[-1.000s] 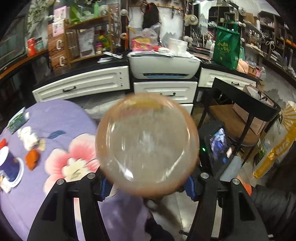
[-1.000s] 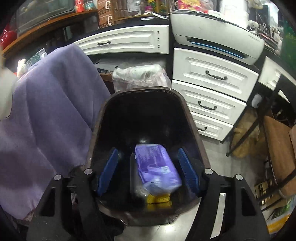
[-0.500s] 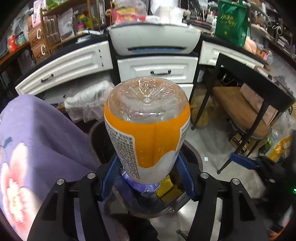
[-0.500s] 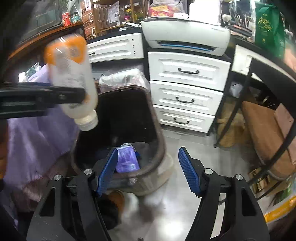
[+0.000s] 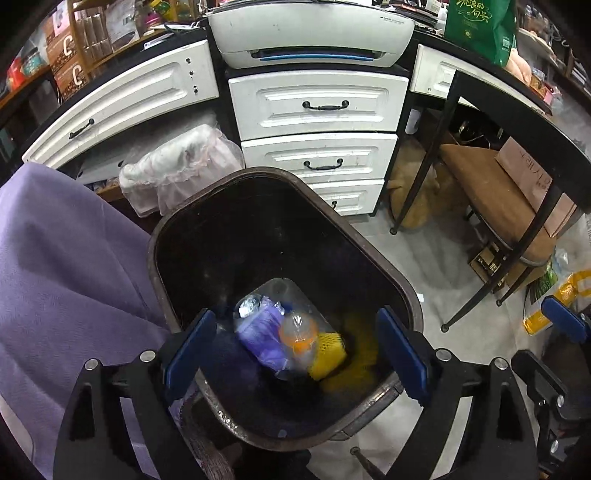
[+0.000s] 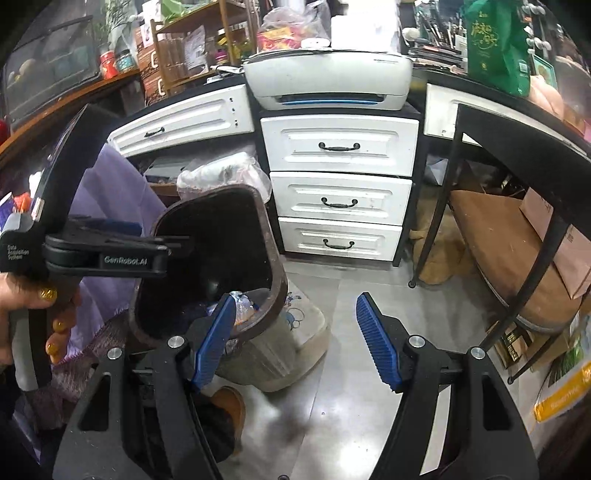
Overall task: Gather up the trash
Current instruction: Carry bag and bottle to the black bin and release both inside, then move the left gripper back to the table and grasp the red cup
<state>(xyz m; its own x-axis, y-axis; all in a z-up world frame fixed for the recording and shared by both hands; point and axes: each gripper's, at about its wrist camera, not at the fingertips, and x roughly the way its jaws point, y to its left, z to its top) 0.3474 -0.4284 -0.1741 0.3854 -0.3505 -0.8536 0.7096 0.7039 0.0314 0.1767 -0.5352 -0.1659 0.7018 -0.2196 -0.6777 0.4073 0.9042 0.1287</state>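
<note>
Orange-labelled clear plastic bottle at bottom of dark brown bin, below spread, empty left tongs. Right tongs spread, empty, beside bin. Further trash possibly left; unseen.

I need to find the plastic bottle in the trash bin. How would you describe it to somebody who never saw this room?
Find the white drawer cabinet under the printer; the dark bin stands on the floor before it. At its bottom, the bottle lies between a purple packet and a yellow mesh piece. Only the bottle is clear plastic with an orange label.
</note>
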